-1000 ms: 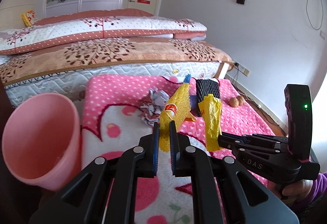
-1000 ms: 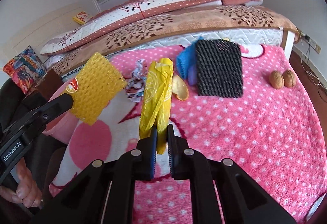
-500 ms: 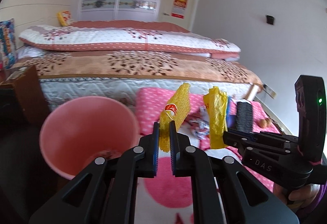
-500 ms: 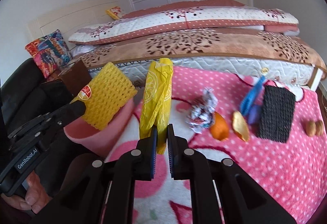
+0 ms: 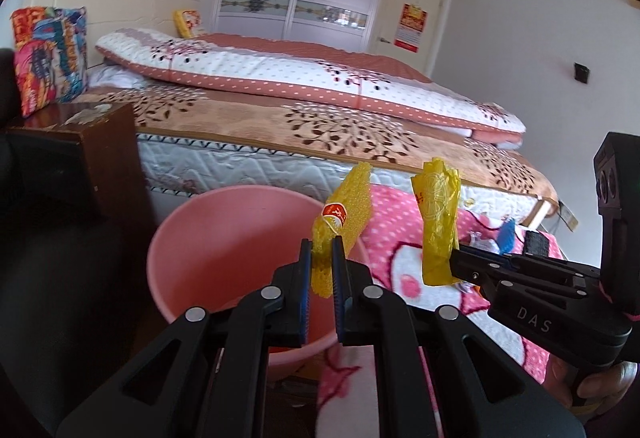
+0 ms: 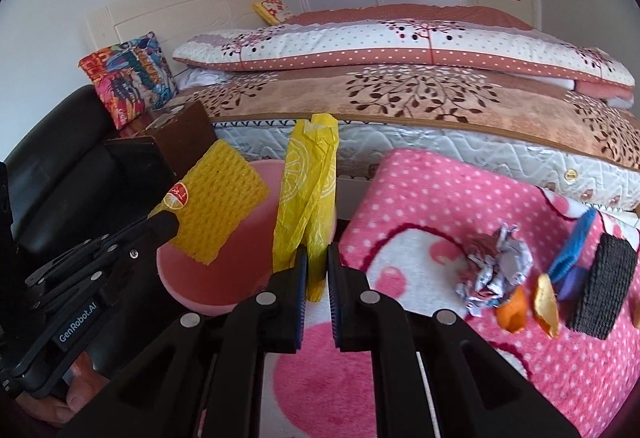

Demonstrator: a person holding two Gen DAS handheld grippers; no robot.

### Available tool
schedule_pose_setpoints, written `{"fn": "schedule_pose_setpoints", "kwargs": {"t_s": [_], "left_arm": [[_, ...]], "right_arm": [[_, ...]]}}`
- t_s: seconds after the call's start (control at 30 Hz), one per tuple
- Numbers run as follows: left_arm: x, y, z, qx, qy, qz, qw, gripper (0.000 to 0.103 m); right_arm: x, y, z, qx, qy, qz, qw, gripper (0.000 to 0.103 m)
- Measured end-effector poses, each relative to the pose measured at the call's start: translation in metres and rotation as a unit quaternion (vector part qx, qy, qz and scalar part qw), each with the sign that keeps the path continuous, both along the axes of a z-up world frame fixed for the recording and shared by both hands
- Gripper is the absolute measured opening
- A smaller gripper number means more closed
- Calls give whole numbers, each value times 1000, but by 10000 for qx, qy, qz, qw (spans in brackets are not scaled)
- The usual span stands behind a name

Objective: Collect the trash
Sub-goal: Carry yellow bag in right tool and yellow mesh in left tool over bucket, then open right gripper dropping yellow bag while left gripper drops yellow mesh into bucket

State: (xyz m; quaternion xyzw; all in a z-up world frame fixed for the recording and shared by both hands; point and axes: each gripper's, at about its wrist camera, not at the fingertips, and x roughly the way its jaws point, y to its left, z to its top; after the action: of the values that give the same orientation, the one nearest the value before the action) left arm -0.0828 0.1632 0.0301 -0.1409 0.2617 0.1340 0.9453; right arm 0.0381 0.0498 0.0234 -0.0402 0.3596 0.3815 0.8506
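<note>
My left gripper (image 5: 322, 250) is shut on a yellow foam fruit net (image 5: 346, 214) with a red sticker, held over the right side of the pink bin (image 5: 224, 238). The same net (image 6: 216, 206) shows at the left of the right wrist view, above the bin (image 6: 192, 278). My right gripper (image 6: 317, 258) is shut on a yellow plastic bag (image 6: 308, 198), which stands up from the jaws just right of the bin's rim. That bag (image 5: 438, 226) appears right of the net in the left wrist view. Crumpled foil paper (image 6: 496, 270) and orange peels (image 6: 546, 302) lie on the pink blanket (image 6: 420, 198).
A black mesh pad (image 6: 604, 286) and a blue item (image 6: 576, 242) lie at the blanket's right. A dark wooden cabinet (image 5: 80, 158) stands left of the bin. Behind them runs a bed (image 6: 400, 94) with folded quilts. A hand (image 5: 600, 386) holds the right gripper's handle.
Both grippers have swung left, away from the blanket's litter and toward the pink bin, each still holding its yellow piece. The bin now sits right below the net.
</note>
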Motion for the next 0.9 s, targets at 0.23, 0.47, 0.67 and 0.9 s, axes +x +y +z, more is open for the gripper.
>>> {"fn": "schedule_pose_setpoints", "kwargs": {"t_s": [0.23,0.47,0.67,0.9], "left_arm": [[-1,23,-9,-105,119,300,9994,9],[-2,37,-20,-216,247,530,9981,9],[0,46,-26,-323,332,672,9967,9],[2,51,-32,-412,487,769,9950,15]], "right_arm": [[4,35,-5,-94,89,284,9995,9],[10,60,-15,-198,249,474,9984,10],[12,70,-25,-270,346,538,9976,10],[14,73,-32,-309,421,560,9971,10]]}}
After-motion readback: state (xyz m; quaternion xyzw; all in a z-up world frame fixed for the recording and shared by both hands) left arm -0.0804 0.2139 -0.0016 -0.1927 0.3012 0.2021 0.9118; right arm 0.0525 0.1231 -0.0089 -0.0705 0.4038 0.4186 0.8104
